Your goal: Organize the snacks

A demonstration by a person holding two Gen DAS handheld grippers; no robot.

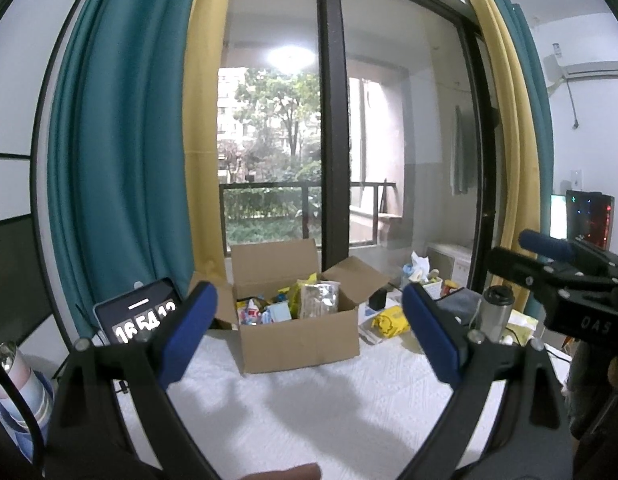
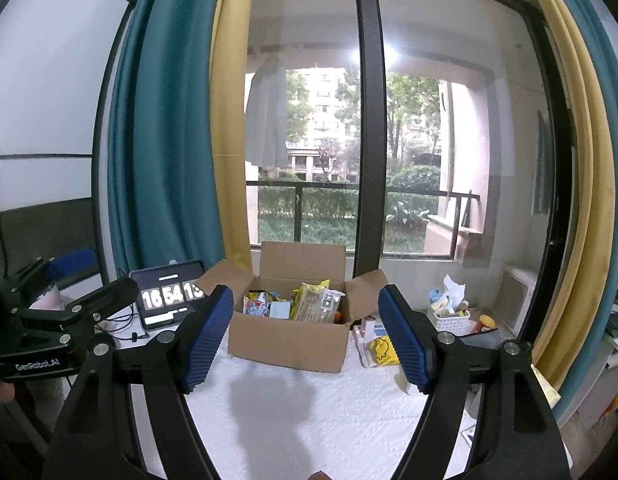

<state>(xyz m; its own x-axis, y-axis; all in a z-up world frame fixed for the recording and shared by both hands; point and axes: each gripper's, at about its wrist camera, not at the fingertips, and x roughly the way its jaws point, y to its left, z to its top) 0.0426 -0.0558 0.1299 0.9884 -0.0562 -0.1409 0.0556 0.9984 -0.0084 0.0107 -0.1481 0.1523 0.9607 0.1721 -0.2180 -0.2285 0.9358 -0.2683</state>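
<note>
- Left wrist: the left gripper (image 1: 309, 332) gapes wide and empty over the white cloth (image 1: 309, 408). The open box (image 1: 297, 340) of snacks (image 1: 309, 300) stands ahead, clear of the fingers. A tablet (image 1: 139, 316) stands left, a flask (image 1: 494, 307) right.
- Right wrist: the right gripper (image 2: 307, 336) is spread wide, empty, facing the box (image 2: 289, 342). A white basket (image 2: 452, 317) sits right.

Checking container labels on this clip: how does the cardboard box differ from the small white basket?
The cardboard box is brown, solid-walled, with open flaps; the white basket is slotted and flapless. The box is much larger. The box sits mid-table, straight ahead of both claws; the basket sits off to its right near the window. Both are open-topped and hold items.
</note>
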